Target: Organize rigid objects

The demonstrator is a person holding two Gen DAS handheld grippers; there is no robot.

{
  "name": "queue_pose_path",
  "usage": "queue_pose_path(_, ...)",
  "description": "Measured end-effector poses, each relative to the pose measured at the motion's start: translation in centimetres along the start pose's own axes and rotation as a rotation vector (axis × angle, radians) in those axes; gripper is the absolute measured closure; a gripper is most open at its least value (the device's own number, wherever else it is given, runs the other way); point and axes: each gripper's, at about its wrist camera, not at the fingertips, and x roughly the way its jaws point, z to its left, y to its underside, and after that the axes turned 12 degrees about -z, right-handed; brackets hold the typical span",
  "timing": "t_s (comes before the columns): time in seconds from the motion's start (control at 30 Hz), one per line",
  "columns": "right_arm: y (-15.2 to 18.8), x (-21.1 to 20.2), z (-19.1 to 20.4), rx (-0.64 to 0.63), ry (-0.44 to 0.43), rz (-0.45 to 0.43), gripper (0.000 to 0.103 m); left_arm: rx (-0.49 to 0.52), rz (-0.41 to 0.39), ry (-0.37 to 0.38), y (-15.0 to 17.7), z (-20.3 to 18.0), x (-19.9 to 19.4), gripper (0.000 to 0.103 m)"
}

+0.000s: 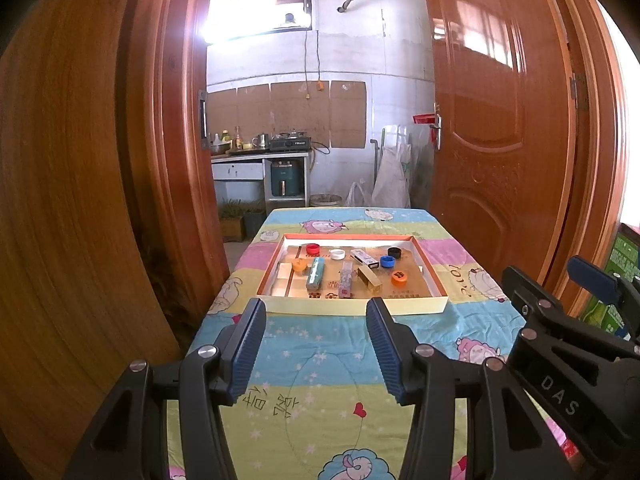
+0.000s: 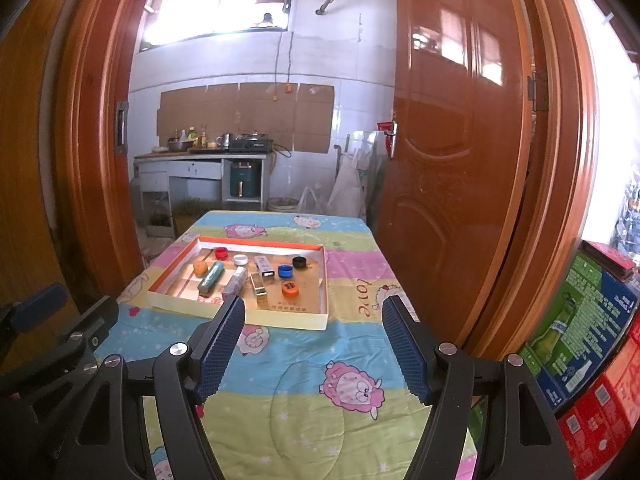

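Observation:
A shallow cardboard tray (image 1: 436, 304) (image 2: 324, 316) with an orange inner rim lies on the table. It holds several bottle caps: red (image 1: 312, 248), white (image 1: 337, 254), black (image 1: 394, 252), blue (image 1: 387, 261) and orange (image 1: 399, 278). Between them lie small long boxes: a teal one (image 1: 315, 273), a clear one (image 1: 346, 280), a gold one (image 1: 370, 278) and a white one (image 1: 365, 258). My left gripper (image 1: 316, 308) is open and empty, short of the tray's near wall. My right gripper (image 2: 314, 306) is open and empty, also short of the tray.
The table wears a colourful sheep-print cloth (image 1: 320, 380). An open wooden door (image 1: 488, 120) stands to the right, a door frame (image 1: 168, 140) to the left. Printed cartons (image 2: 580, 328) are stacked at the right. My right gripper's body shows in the left wrist view (image 1: 568, 344).

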Motion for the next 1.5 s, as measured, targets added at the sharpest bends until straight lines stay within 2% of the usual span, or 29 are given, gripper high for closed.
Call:
queue_pose_path(0.63,1.1,0.2,-0.2,0.045,-0.065,0.017,0.030,0.014,0.032,0.004,0.1,-0.4,0.4,0.051)
queue_pose_path(1.5,1.3,0.8,-0.4,0.047,-0.065,0.037,0.030,0.002,0.049,-0.004,0.5,-0.5,0.9,0.051)
